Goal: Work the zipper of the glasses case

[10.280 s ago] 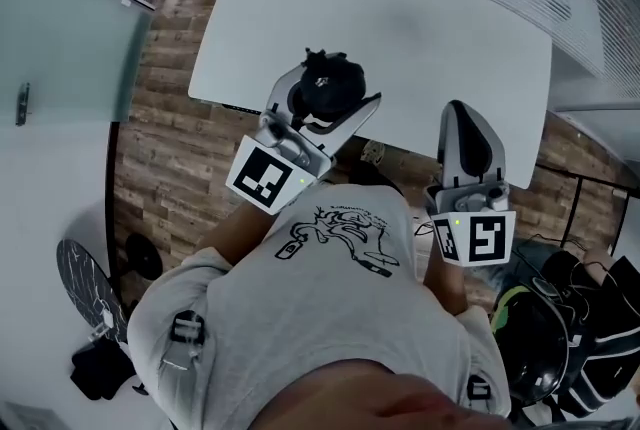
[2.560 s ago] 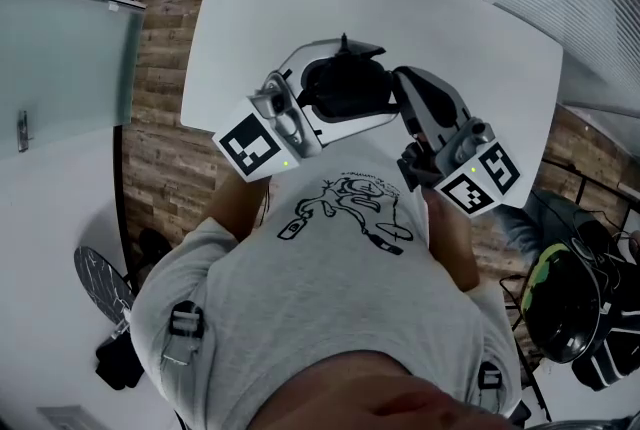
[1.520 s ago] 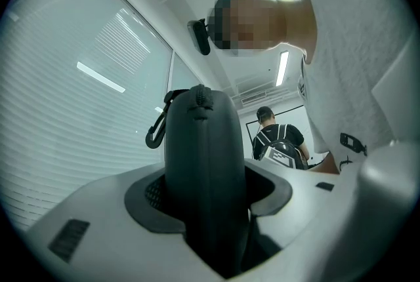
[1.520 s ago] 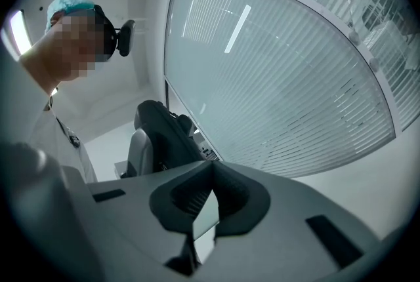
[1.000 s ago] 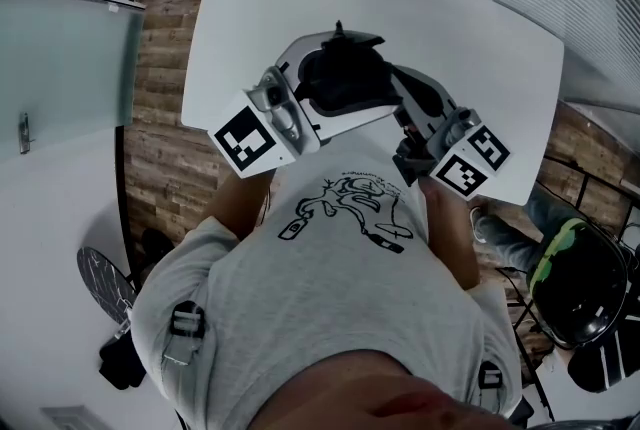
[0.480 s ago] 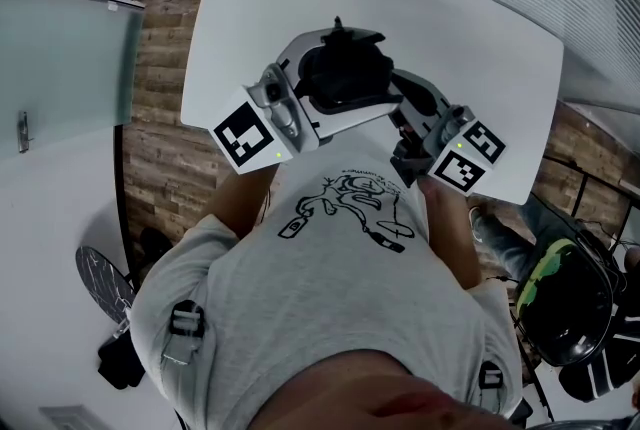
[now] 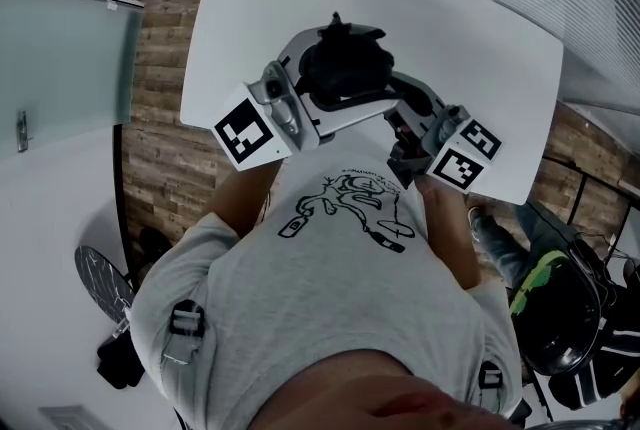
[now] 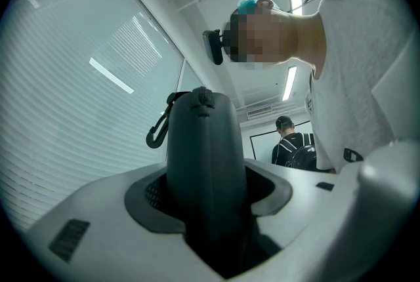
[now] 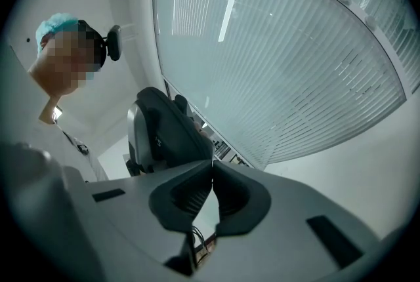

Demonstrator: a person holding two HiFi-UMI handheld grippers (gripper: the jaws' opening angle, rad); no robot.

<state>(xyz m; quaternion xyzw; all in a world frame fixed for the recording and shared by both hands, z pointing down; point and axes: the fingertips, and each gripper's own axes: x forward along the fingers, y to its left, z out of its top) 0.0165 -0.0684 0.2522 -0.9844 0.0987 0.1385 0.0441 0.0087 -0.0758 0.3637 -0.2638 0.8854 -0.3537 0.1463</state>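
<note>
One glasses case shifted farther forward.

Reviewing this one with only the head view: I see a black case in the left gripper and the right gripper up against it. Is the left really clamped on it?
Observer: Yes. The left gripper view shows the left gripper with both pads pressed on the glasses case, which stands on end between them.
Operator: Anything attached to it?
Observer: A carabiner clip hangs by its top end, on that view's left.
Operator: Has the right gripper got the zipper pull?
Observer: Can't tell. The right gripper has its pad tips meeting at the case's edge, having just eased open a hair. No pull shows between them.
</note>
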